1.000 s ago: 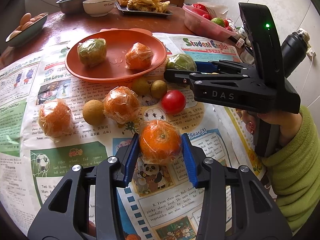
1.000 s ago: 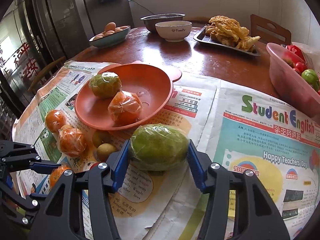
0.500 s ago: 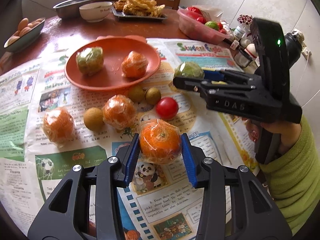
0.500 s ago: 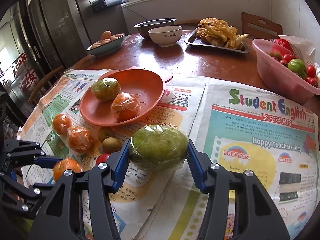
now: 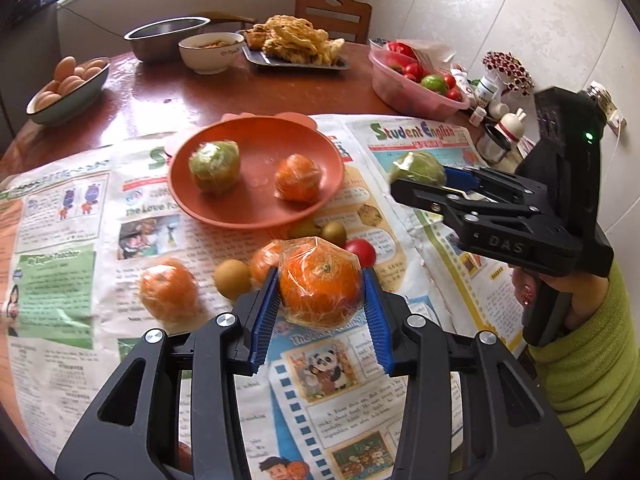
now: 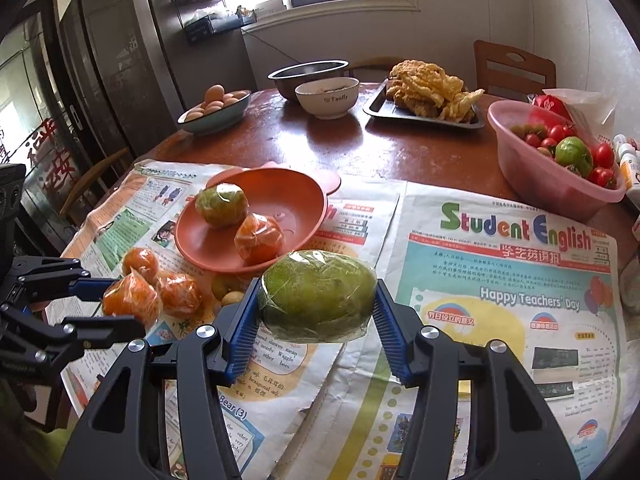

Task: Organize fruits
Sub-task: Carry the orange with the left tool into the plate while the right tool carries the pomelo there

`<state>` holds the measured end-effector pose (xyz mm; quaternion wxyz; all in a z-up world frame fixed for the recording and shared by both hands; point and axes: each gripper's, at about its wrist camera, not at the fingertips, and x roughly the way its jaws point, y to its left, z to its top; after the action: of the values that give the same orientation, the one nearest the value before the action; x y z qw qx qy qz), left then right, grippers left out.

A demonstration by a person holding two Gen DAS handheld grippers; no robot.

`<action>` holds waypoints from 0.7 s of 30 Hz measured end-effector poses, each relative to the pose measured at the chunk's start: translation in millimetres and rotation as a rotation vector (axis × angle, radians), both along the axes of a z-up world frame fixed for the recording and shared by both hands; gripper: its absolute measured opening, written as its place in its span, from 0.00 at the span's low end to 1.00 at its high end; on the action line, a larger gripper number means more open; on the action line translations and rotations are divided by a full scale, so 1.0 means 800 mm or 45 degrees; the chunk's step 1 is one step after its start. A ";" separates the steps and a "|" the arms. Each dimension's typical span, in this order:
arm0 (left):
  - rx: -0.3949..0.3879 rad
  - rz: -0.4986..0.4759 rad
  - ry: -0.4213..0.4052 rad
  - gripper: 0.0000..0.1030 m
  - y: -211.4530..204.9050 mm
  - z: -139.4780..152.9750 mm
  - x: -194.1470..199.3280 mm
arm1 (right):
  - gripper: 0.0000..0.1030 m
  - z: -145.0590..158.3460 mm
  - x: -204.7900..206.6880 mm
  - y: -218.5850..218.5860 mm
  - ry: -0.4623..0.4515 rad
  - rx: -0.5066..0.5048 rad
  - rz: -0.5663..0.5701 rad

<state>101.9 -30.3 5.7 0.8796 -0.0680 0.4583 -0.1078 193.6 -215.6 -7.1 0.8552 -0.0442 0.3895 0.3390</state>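
My left gripper (image 5: 320,300) is shut on a plastic-wrapped orange (image 5: 320,280) and holds it above the newspaper. My right gripper (image 6: 316,322) is shut on a wrapped green fruit (image 6: 318,294), also lifted; it shows in the left wrist view (image 5: 418,168). The orange plate (image 5: 256,208) holds a wrapped green fruit (image 5: 214,166) and a wrapped orange (image 5: 298,178). On the newspaper lie wrapped oranges (image 5: 168,290), small brown fruits (image 5: 232,278) and a red tomato (image 5: 362,250).
A pink basin of tomatoes (image 6: 556,168) stands at the right. A bowl of eggs (image 5: 68,88), a white bowl (image 5: 210,52), a steel bowl (image 5: 166,38) and a tray of fried food (image 5: 296,46) stand at the back. Small bottles (image 5: 500,120) stand at the right edge.
Both grippers have risen with their fruits and drawn back from the table. The table now looks smaller and further below in both views.
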 end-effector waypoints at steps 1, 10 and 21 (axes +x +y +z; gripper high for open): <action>0.001 0.006 -0.002 0.32 0.002 0.001 0.002 | 0.51 0.001 0.001 0.001 -0.002 0.000 -0.002; 0.026 0.024 -0.021 0.32 0.015 0.009 0.022 | 0.51 0.011 0.007 0.012 -0.017 0.004 0.007; 0.051 0.023 -0.029 0.32 0.024 0.010 0.049 | 0.51 0.028 0.024 0.029 -0.045 0.014 0.022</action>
<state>141.2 -11.3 14.0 0.8870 -0.0534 0.4495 -0.0913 212.7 -192.6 15.2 0.8592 -0.0489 0.3720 0.3478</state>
